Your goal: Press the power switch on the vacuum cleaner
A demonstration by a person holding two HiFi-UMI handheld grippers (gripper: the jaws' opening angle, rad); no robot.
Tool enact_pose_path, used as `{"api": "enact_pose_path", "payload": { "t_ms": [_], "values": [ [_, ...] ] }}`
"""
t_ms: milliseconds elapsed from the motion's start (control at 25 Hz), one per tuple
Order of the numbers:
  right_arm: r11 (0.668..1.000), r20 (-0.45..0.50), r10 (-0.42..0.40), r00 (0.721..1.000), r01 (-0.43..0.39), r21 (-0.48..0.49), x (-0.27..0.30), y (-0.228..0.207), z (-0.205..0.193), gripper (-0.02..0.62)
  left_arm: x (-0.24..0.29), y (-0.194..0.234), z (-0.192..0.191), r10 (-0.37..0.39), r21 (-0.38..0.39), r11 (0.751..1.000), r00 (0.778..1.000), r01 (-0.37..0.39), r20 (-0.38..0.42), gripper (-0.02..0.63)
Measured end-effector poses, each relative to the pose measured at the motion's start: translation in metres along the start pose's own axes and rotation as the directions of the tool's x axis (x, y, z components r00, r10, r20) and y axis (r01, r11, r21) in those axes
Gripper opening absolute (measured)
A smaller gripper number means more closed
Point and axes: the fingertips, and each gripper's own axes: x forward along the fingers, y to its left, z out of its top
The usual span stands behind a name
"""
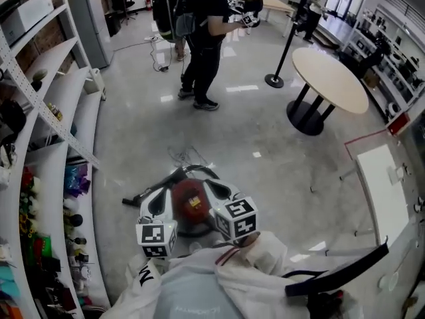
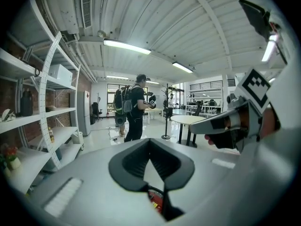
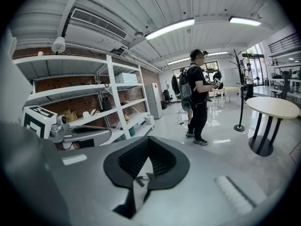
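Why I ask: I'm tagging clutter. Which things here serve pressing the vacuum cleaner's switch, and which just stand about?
For the job: red vacuum cleaner on the floor; left gripper; right gripper.

Just standing about: round table; white shelves with their odds and ends; black pole stand; standing person wearing a backpack.

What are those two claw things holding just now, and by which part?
Nothing is held. The left gripper and the right gripper both have their jaws together and empty, poised by the red vacuum cleaner.

Left gripper (image 2: 150, 166) and right gripper (image 3: 145, 171): grey, black-padded; jacket (image 1: 260, 270) seemingly white.
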Motion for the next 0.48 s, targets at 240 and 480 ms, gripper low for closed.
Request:
{"api": "enact_pose_path", "payload": {
  "t_ms": [240, 480],
  "values": [
    [1.0, 0.002, -0.001, 1.0, 0.001, 0.021, 0.001, 0.011, -0.004, 0.002, -0.011, 0.004, 0.0, -0.011, 0.012, 1.0, 1.0, 0.011, 0.0, 0.0],
    [0.999, -0.03, -0.025, 0.999, 0.026, 0.031, -0.004, 0.009, -0.015, 0.002, -0.014, -0.001, -0.016, -0.032, -0.014, 0.999, 0.999, 0.031, -0.032, 0.0]
  ]
}}
